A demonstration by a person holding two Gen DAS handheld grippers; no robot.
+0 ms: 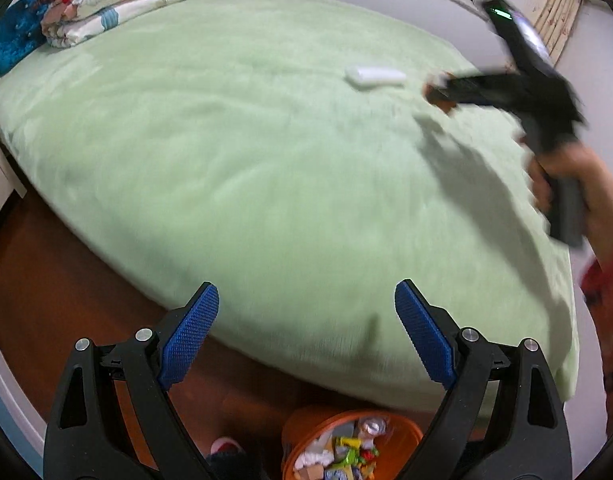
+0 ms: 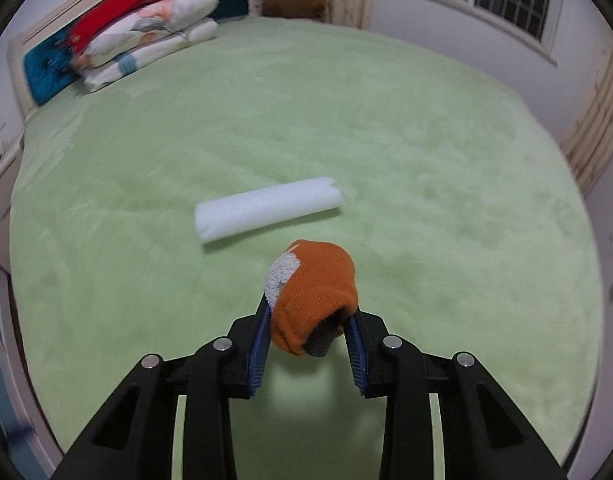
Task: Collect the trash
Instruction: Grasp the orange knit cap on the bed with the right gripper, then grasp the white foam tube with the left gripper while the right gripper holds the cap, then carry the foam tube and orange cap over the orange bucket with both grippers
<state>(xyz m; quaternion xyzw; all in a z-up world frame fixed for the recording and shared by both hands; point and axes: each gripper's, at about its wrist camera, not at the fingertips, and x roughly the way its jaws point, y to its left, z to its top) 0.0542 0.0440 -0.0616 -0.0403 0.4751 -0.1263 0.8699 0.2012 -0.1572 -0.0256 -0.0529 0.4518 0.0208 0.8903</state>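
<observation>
The right gripper (image 2: pixel 308 332) is clamped on an orange sock (image 2: pixel 316 296), just above the bed (image 2: pixel 426 160). The left gripper (image 1: pixel 306 336) stands wide apart, holding nothing, with the bin (image 1: pixel 346 448) just below it. A foam roll (image 2: pixel 268 210) lies ahead of the sock. I judge the next move is carrying the sock over to the bin.

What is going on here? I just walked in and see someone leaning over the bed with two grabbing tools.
A person is clearing trash off a green bed with handheld tongs. The right tongs are clamped on a rolled orange sock above the blanket. A white foam roll lies on the bed just beyond it. The left tongs hang open and empty above the bed's edge, over an orange bin on the floor already holding wrappers and scraps.
</observation>
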